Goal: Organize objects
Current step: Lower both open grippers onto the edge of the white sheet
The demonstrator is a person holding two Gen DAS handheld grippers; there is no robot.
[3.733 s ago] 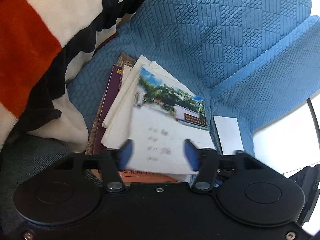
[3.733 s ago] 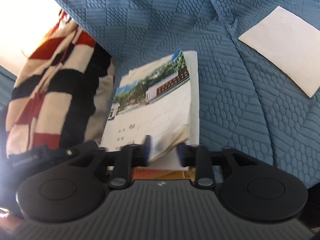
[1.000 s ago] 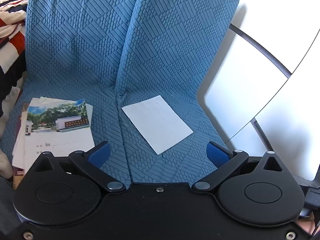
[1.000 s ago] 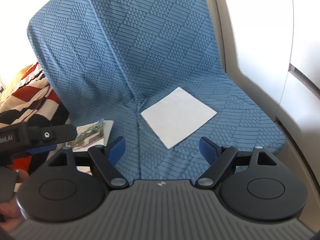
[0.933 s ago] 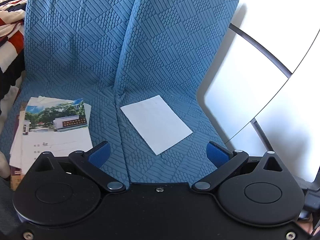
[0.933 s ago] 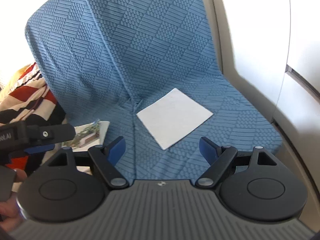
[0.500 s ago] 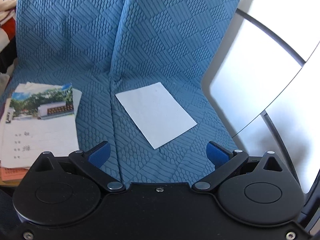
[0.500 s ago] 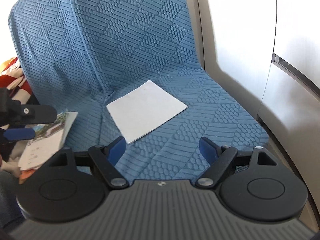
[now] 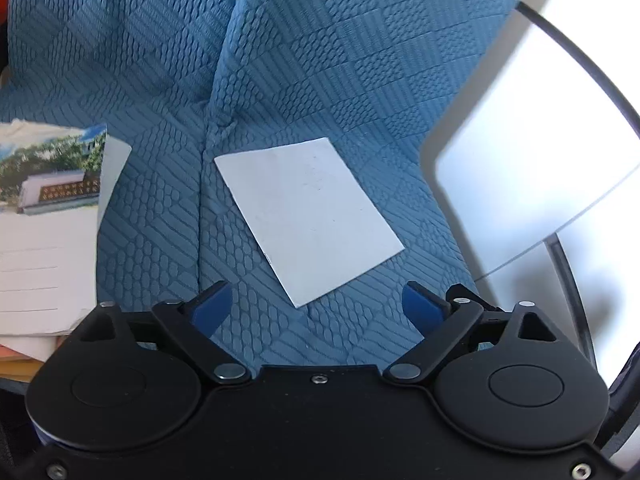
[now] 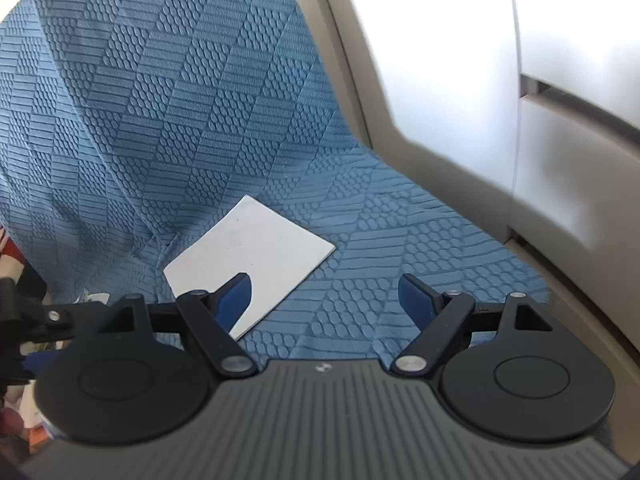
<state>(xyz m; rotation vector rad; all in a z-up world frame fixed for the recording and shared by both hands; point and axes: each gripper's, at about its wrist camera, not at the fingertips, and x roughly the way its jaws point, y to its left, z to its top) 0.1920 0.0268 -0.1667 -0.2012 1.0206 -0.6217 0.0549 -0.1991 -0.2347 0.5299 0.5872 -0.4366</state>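
Since earlier: both tools had sunk toward the seat, and the white sheet loomed larger than a second before.
Left tool (image 9: 316, 308): jaws were closing yet wide apart, nothing between them; the sheet's near corner lay just ahead.
Right tool (image 10: 324, 298): jaws stood spread and empty, its left finger (image 10: 236, 294) hovering over the sheet's near edge.
White sheet (image 9: 308, 216): it lay flat and askew on the blue seat cover (image 9: 340, 80), well apart from the paper stack (image 9: 44, 240) at the left.
Handling: it looked thin, light and limp, likely to bend and slide on the quilted cloth.
Hold: the near corner seemed best, pinched from the edge.
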